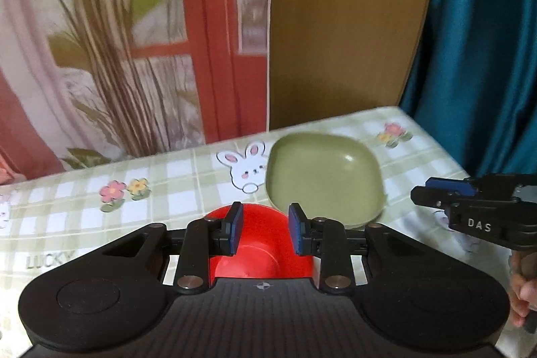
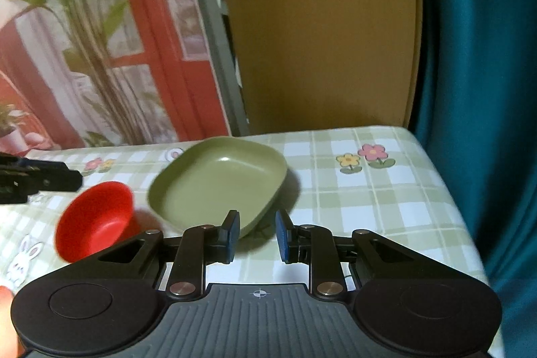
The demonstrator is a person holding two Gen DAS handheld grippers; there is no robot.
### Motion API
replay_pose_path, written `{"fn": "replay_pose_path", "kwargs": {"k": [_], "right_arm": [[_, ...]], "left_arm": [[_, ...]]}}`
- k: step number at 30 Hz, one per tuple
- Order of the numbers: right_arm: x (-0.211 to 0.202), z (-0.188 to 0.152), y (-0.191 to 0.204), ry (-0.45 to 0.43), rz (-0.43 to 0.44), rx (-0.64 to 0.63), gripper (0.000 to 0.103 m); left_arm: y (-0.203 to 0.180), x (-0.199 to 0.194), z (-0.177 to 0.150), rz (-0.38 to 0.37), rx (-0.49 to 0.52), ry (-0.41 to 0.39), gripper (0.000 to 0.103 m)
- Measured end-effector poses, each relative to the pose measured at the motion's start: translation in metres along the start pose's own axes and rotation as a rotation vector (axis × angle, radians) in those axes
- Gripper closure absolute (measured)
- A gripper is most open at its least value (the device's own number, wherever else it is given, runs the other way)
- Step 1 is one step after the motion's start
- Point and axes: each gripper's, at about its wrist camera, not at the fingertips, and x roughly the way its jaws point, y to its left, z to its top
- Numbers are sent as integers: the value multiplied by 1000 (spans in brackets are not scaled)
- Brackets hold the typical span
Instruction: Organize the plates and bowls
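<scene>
Left gripper (image 1: 265, 228) hovers, jaws apart and empty, red bowl (image 1: 261, 244) directly beneath its fingertips. Right gripper (image 2: 257, 235), also parted and empty, fronts the green square plate (image 2: 218, 183). Both look light, stiff, slick plastic; pinch a rim.

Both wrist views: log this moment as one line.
left gripper: jaws open over red bowl | right gripper: jaws open near green plate | nothing held | both dishes on tablecloth

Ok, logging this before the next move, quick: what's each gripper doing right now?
Left gripper: open, empty, over the red bowl.
Right gripper: open, empty, at the green plate.
</scene>
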Motion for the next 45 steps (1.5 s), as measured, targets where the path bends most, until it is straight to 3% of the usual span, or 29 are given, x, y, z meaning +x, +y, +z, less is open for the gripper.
{"fn": "replay_pose_path", "kwargs": {"k": [13, 24, 28, 29, 30, 32, 37, 45], "right_arm": [[54, 6, -5, 13, -16, 56, 80], [63, -1, -9, 18, 7, 110, 86], [63, -2, -9, 17, 12, 130, 89], [63, -2, -9, 17, 10, 131, 89], [63, -1, -8, 18, 9, 132, 89], [63, -1, -8, 21, 8, 137, 89], [57, 2, -8, 12, 7, 150, 90], [30, 18, 4, -35, 8, 146, 90]], "left_arm": [[12, 81, 26, -56, -74, 82, 72], [5, 123, 29, -55, -74, 168, 72], [3, 133, 29, -41, -76, 193, 75], [3, 135, 29, -44, -81, 198, 81], [3, 135, 29, -46, -80, 201, 88], [0, 135, 29, -34, -56, 194, 90], [2, 130, 28, -49, -64, 190, 91], [0, 91, 33, -47, -56, 136, 91]]}}
